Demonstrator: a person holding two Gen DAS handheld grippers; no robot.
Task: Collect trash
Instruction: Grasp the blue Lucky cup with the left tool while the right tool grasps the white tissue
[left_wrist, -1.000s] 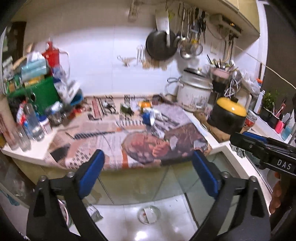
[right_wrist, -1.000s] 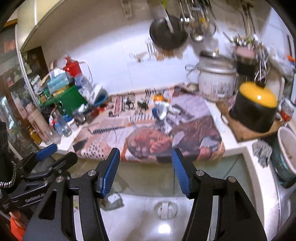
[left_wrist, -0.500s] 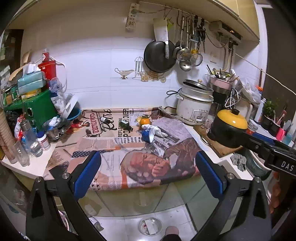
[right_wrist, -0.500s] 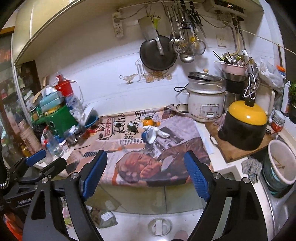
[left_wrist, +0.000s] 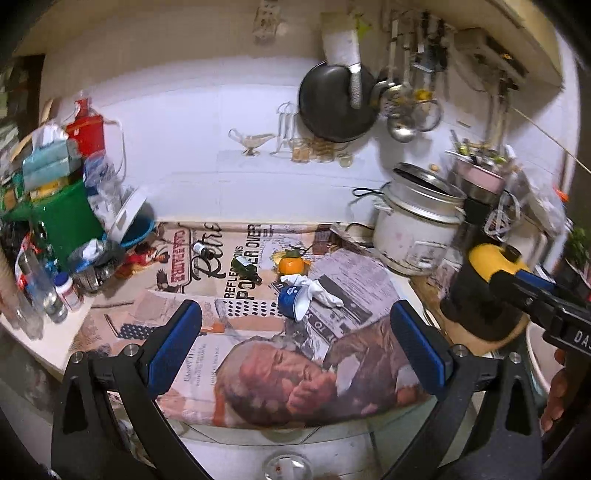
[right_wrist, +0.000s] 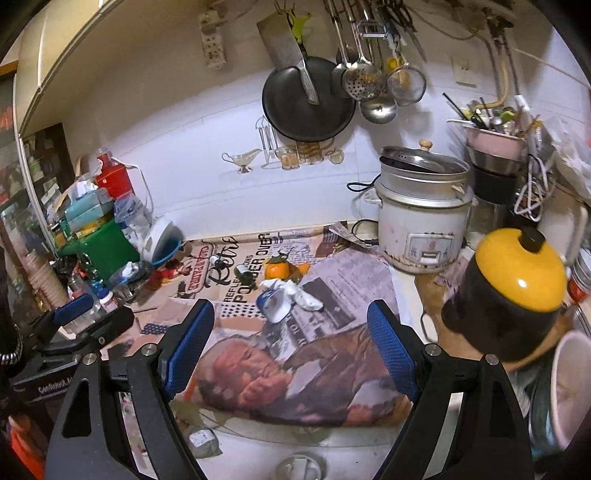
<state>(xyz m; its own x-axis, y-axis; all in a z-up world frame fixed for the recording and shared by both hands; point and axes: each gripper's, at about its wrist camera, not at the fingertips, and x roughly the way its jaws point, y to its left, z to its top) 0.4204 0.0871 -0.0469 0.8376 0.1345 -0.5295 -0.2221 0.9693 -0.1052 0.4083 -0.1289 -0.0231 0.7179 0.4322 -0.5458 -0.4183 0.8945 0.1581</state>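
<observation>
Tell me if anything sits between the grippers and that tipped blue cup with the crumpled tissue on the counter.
Nothing visible does. Both the left gripper and the right gripper are open and empty, and only flat newspaper lies between them and the blue cup with the tissue.

matt printed newspaper (right_wrist: 332, 288) covers the counter; glossy yellow pot lid (right_wrist: 517, 269); dull metal rice cooker (right_wrist: 421, 206).

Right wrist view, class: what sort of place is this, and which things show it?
A home kitchen, most likely: a black frying pan and metal ladles hang on the wall, and a white electric rice cooker stands on the counter.
</observation>
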